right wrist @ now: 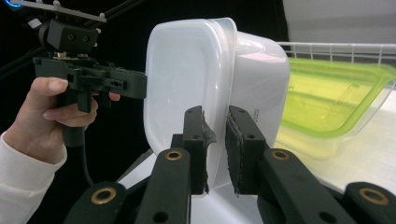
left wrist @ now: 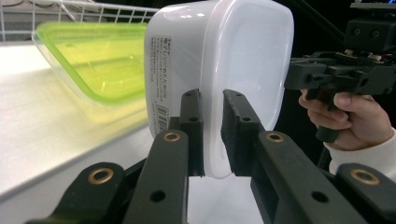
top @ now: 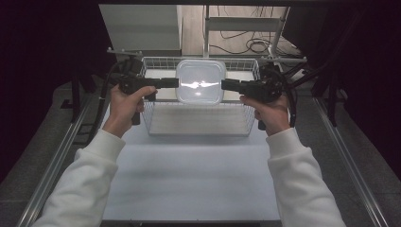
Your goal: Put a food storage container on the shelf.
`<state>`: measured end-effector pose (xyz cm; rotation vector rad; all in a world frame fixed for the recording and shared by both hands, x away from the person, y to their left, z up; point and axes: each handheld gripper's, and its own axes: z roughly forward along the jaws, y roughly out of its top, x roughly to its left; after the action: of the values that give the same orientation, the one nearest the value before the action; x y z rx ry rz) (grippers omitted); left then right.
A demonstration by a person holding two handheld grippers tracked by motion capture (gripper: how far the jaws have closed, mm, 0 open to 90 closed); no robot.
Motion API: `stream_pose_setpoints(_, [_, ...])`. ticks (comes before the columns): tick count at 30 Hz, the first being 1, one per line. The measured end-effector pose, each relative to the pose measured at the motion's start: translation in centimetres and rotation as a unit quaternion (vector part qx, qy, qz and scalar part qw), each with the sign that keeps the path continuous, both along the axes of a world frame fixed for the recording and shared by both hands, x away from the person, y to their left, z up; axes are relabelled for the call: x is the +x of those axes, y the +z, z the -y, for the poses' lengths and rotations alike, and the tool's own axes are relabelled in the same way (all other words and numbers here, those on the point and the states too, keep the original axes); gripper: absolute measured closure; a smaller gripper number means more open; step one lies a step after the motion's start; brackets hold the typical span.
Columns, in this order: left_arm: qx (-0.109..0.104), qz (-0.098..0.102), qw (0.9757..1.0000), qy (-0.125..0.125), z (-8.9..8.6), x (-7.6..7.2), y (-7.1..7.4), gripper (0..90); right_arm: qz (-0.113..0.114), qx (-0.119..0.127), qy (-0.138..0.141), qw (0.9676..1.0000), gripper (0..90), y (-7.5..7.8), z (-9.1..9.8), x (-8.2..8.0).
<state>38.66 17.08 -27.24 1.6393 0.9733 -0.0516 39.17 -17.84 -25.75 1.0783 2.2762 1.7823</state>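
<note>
A white, translucent lidded container (top: 200,81) hangs over the wire basket (top: 198,128), held from both sides. My left gripper (top: 176,83) is shut on its left rim and my right gripper (top: 223,85) on its right rim. In the left gripper view my black jaws (left wrist: 212,100) pinch the edge of the container (left wrist: 243,60), with a printed label on its side. In the right gripper view the jaws (right wrist: 215,114) clamp the opposite edge of the container (right wrist: 187,79), where lid and tub meet.
A clear container with a green rim (left wrist: 98,60) (right wrist: 336,98) lies behind the white one, near the basket's wire wall (left wrist: 93,7). The white table (top: 189,179) stretches toward the person. Dark frames and cables surround the table.
</note>
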Motion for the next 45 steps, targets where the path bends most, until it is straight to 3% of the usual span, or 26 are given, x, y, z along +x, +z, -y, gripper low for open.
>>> stream_pose_setpoints(8, [-0.003,-0.012,0.9999,0.002,0.1,2.7,1.0,78.8,-0.016,-0.002,-0.006,0.9999,77.9,1.1,0.0,2.6])
stream_pose_setpoints(13, [-0.010,-0.022,0.9997,0.003,0.2,4.5,1.4,78.7,-0.026,0.011,-0.007,0.9996,78.1,1.7,0.2,4.3])
stream_pose_setpoints(22, [-0.003,-0.041,0.9991,0.010,0.6,6.7,1.2,78.8,-0.060,0.011,-0.016,0.9980,78.2,1.4,0.3,6.9])
stream_pose_setpoints(29, [-0.008,-0.065,0.9978,0.013,0.4,7.7,0.6,79.0,-0.089,0.010,-0.020,0.9958,78.2,0.6,0.2,8.4])
stream_pose_setpoints(37, [-0.013,-0.068,0.9976,0.011,0.4,8.1,0.3,79.2,-0.103,0.010,-0.027,0.9943,78.2,0.4,0.2,8.9])
stream_pose_setpoints(45, [-0.045,-0.100,0.9939,0.010,0.1,9.1,0.0,79.5,-0.129,0.024,-0.029,0.9909,77.4,0.3,0.4,9.9])
